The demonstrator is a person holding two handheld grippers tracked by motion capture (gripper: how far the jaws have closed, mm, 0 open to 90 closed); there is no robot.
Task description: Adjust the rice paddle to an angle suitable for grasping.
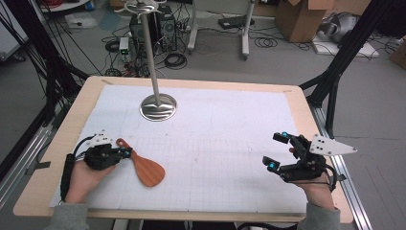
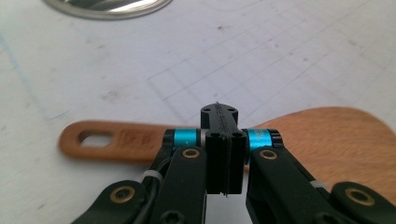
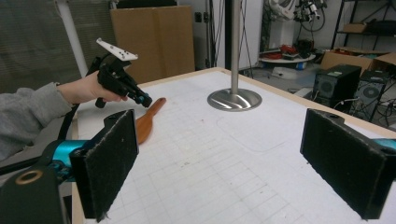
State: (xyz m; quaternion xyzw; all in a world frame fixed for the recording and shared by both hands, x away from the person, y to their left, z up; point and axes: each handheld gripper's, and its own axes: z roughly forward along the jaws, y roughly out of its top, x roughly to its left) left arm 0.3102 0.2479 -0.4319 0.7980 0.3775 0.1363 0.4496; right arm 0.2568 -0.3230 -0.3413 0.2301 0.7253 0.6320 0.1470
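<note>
A brown wooden spatula (image 1: 146,170) lies flat on the white gridded mat at the front left, its handle pointing to the far left. My left gripper (image 1: 127,152) hovers just over that handle, jaws shut against each other with nothing between them. In the left gripper view the closed gripper (image 2: 224,135) stands in front of the spatula (image 2: 336,140), whose handle has a slot at its end. The right gripper view shows the left gripper (image 3: 144,100) slightly above the spatula (image 3: 147,119). My right gripper (image 1: 274,151) is at the front right, open and empty, its pads (image 3: 109,158) wide apart.
A metal pole on a round shiny base (image 1: 158,106) stands at the back left of the mat (image 1: 215,143). The wooden table edge (image 1: 306,110) borders the mat. Cables, computer cases and cardboard boxes lie on the floor beyond.
</note>
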